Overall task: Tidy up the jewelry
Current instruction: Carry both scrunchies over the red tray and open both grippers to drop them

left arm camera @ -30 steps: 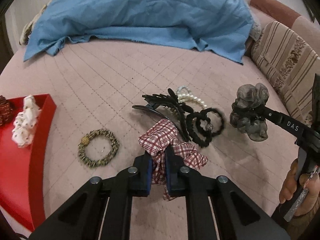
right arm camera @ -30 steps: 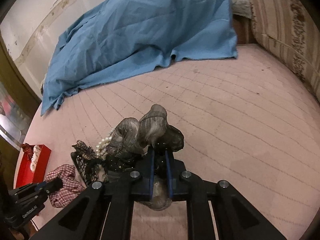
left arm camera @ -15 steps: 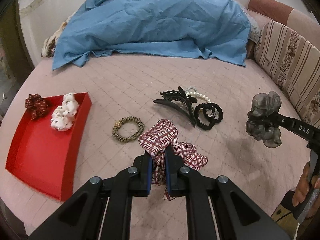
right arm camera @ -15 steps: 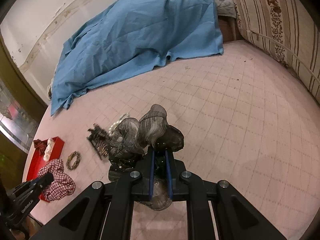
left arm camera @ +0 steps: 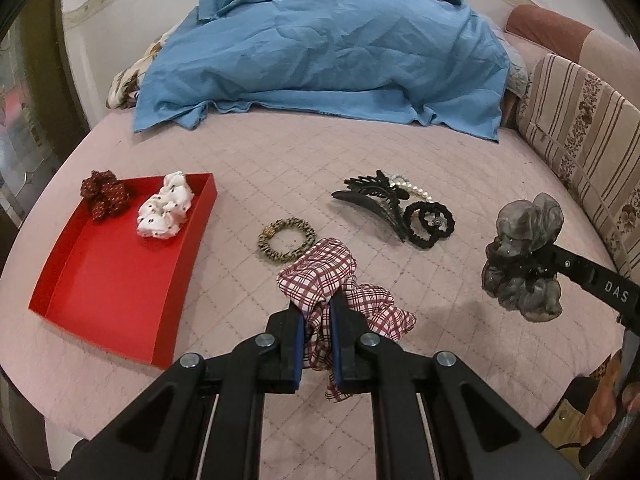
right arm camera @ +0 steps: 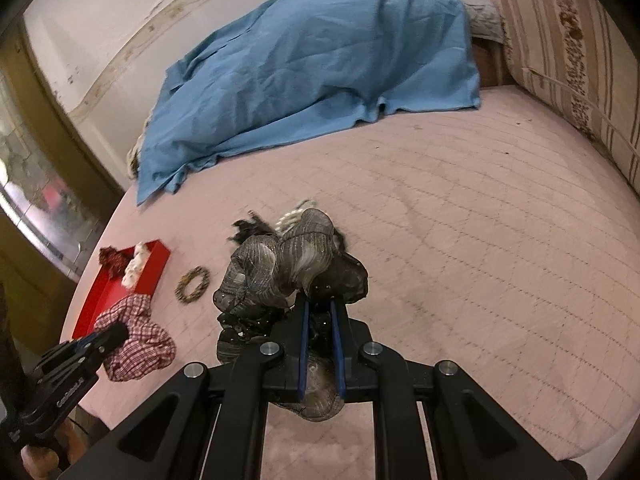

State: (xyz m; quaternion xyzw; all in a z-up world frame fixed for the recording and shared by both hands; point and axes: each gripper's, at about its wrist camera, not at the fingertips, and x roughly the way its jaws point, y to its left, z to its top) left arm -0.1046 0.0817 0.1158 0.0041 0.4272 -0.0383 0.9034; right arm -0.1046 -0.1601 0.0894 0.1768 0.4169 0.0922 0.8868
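**Two scrunchies held aloft over the bed, tray waiting at left**

The red tray (left arm camera: 100, 280) lies at the left of the pink bed (left arm camera: 460, 152), with a dark red scrunchie (left arm camera: 102, 196) on its far rim and a white one (left arm camera: 164, 210) inside. The left tool (left arm camera: 316, 344) is clamped on the plaid scrunchie (left arm camera: 320, 272); the right tool (right arm camera: 320, 344) is clamped on the grey organza scrunchie (right arm camera: 280, 264). Both look light, soft and crushable, so any bunched fold should serve as a hold. Only the left wrist view shows the leopard hair tie (left arm camera: 286, 238), black claw clip (left arm camera: 372, 200), pearl strand (left arm camera: 416, 190) and black hair ties (left arm camera: 430, 222) sharply; the right wrist view blurs or hides them.
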